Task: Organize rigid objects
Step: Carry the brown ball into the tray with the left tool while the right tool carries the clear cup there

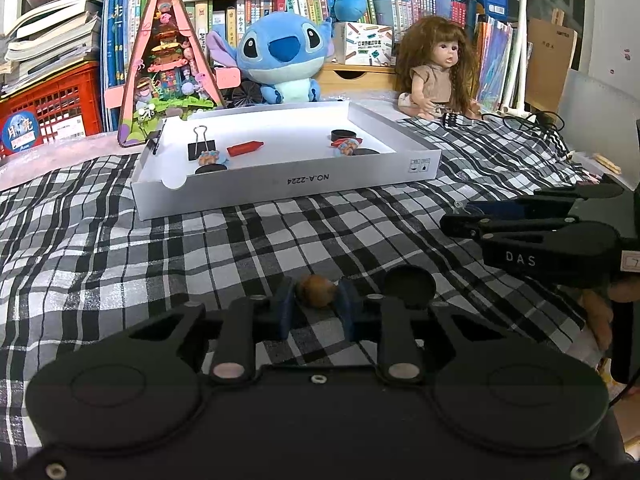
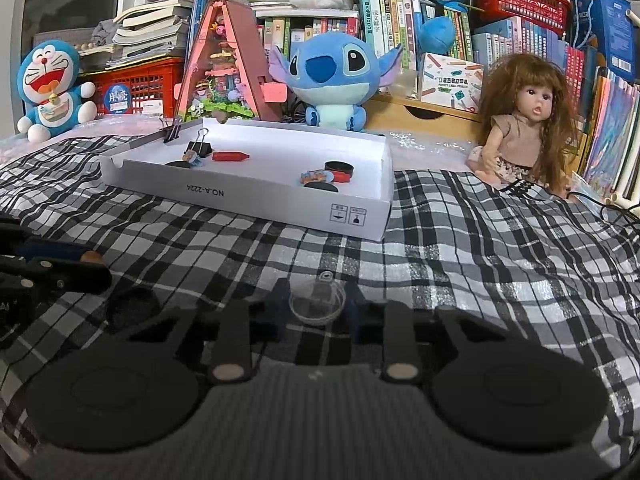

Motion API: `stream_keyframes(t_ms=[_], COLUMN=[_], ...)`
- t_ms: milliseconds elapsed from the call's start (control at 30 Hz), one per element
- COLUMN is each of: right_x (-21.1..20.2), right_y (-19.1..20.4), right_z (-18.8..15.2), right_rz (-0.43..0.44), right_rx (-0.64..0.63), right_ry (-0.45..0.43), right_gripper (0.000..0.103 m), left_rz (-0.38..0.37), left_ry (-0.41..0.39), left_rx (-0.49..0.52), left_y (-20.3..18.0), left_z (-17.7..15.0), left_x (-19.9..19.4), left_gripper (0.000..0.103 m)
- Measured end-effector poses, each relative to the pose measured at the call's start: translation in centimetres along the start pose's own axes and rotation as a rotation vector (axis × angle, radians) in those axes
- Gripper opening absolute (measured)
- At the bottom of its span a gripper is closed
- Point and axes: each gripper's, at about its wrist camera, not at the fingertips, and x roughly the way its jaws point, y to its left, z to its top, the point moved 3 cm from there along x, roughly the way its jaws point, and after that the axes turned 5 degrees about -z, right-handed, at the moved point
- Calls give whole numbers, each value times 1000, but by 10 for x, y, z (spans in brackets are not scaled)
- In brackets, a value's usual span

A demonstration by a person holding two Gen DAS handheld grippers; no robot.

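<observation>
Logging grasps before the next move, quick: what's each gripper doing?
Left gripper: shut on a small brown ball.
Right gripper: shut on a clear plastic cup.

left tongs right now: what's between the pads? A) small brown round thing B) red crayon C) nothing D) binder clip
A. In the left wrist view the left tongs are shut on a small brown round object, with a blue pad on either side of it; the red crayon and binder clip lie in the white box.
</observation>
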Motion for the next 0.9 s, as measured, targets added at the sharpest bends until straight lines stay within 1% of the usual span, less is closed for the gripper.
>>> stream_keyframes(t_ms=[367,733,900], right_x=[-2,2,9], right_y=[1,4,4], right_z=[8,33,42], right_rz=[22,38,43], right_rx=[15,25,40], right_ry=[1,-8,1], right_gripper=[34,34,34], left_rz=[20,47,58], left_ry=[-5,-33,-45], left_rx=[-30,-65,-78], left_y=[10,23,27], left_z=[13,40,51], left_x=[2,7,11], left_gripper=[22,22,22])
